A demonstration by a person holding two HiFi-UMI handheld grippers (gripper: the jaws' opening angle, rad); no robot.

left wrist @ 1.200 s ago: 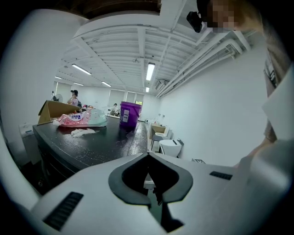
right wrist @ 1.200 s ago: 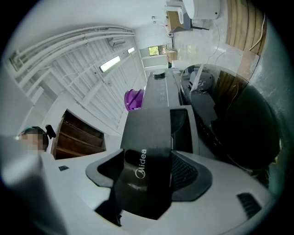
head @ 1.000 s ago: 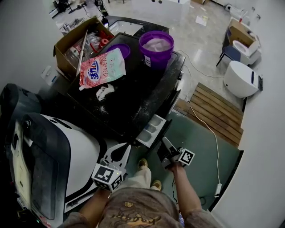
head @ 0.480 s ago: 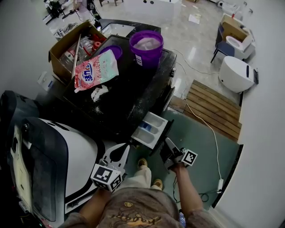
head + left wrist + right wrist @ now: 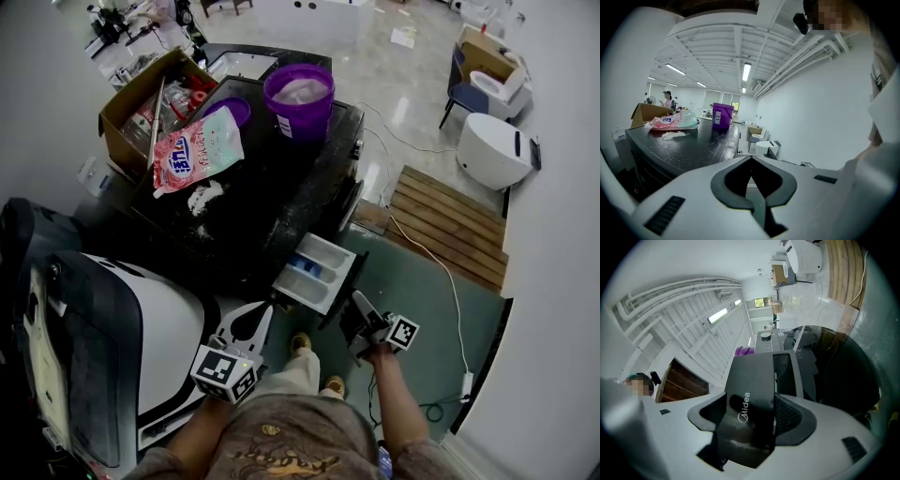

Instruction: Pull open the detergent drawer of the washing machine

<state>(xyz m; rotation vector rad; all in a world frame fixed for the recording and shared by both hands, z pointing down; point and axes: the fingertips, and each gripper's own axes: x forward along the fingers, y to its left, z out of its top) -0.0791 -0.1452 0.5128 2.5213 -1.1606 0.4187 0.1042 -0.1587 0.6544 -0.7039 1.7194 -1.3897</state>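
Since a second ago the detergent drawer (image 5: 314,272) has slid noticeably further out of the washing machine (image 5: 281,187), and the right hand-held gripper (image 5: 352,302) has come back toward the person with it. It's a white tray split into compartments, with a blue bit in one of them, and a glossy black front panel. It sticks out of the machine's front upper corner, over the green mat (image 5: 422,300).

Room-wise: the drawer front is close above the person's shoes (image 5: 300,343). Right of it the mat is open out to a white cable (image 5: 452,292) and the wooden slats (image 5: 450,225). On the other side, the left hand-held gripper (image 5: 264,313) hangs just beside the tray's near corner, not touching it, with a big white-and-dark housing (image 5: 141,328) to its left.

The head view is the only one showing the compartments. The right gripper view gives the close-up instead: the right hand-held gripper (image 5: 752,414) is clamped on the drawer front (image 5: 750,380), a pad on each side edge, and white "Midea" lettering shows on the gloss. The left gripper view shows the left hand-held gripper (image 5: 751,160) with its jaws together and nothing between them. It looks level across the machine's black top at a pink detergent bag (image 5: 675,120), some spilled white powder (image 5: 672,135), a cardboard box (image 5: 647,112) and a purple bucket (image 5: 723,115).
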